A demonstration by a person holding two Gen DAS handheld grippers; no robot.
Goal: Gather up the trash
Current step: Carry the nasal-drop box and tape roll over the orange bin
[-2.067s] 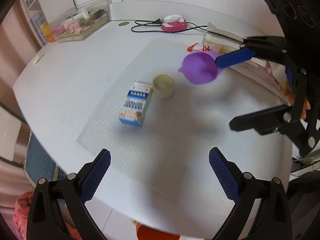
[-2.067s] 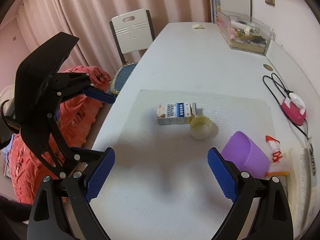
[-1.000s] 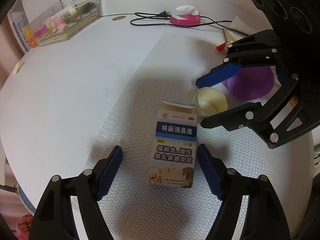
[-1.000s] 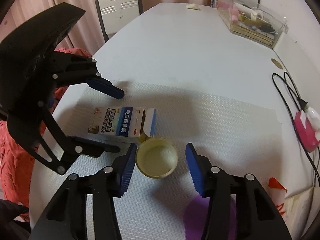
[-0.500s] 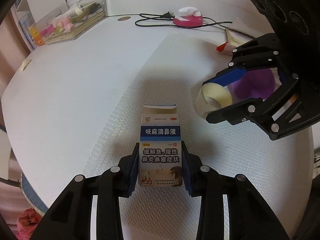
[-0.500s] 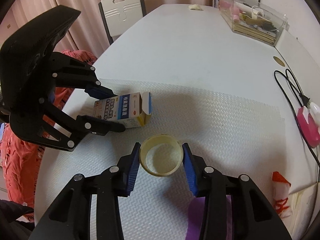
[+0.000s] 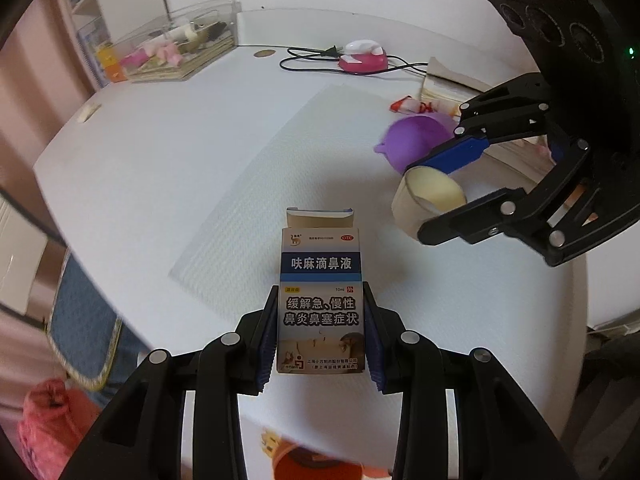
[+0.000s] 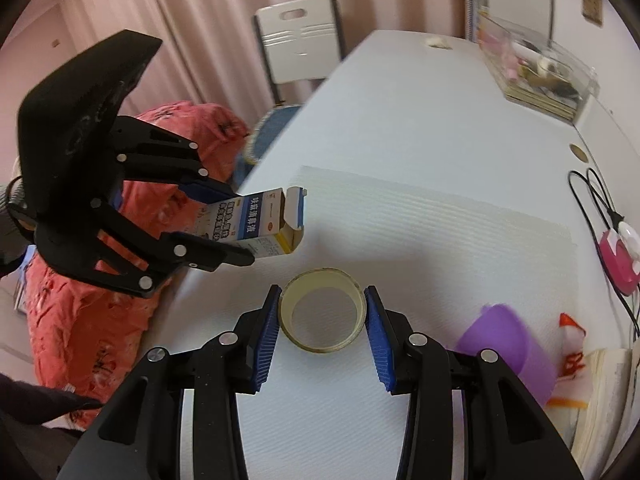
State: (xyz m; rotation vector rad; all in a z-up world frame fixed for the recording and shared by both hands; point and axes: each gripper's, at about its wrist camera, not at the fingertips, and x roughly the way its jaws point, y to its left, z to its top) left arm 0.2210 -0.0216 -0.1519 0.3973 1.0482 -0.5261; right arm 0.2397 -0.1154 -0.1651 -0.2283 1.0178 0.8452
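The left gripper (image 7: 321, 336) clamps a rectangular cardboard medicine box (image 7: 321, 300), top flap open. The right gripper (image 8: 322, 322) pinches a round, hollow tape roll (image 8: 322, 314) above the ribbed white mat (image 8: 460, 236).

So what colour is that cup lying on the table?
Purple cup; left wrist view shows it best.

The left wrist camera looks steeply down along the left gripper (image 7: 320, 332) from close above the white table (image 7: 180, 152), facing the far wall with the clear organiser box (image 7: 176, 50) at upper left. The right wrist camera sits just behind the right gripper (image 8: 322, 316), also tilted down, facing along the table toward the white chair (image 8: 298, 40) and curtains (image 8: 180, 20). Both views share the ribbed mat (image 8: 440, 232), the purple cup (image 8: 504, 340), and each other's gripper.
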